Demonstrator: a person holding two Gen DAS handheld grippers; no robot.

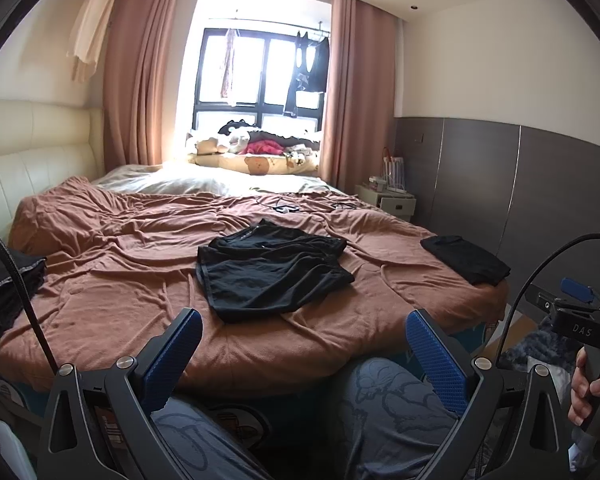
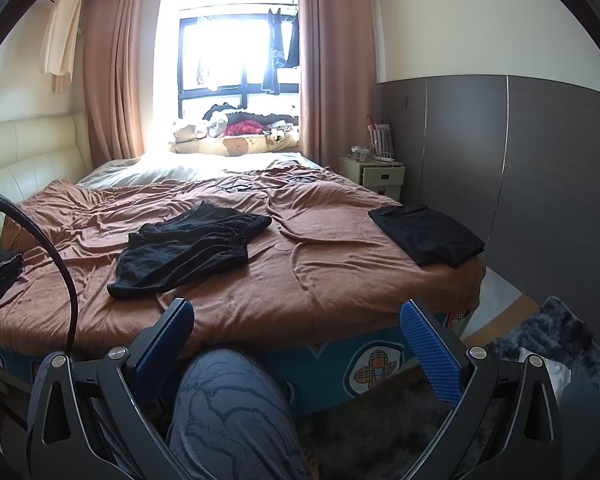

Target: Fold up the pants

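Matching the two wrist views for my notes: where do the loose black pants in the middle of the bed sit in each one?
Left wrist: black pants lie at picture centre on the brown blanket.
Right wrist: black pants lie left of centre.
Shared landmark: the folded black garment at the bed's right edge.

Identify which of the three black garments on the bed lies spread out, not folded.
The black shorts mid-bed: loose and rumpled. The folded black garment and the black pile sit at opposite edges.
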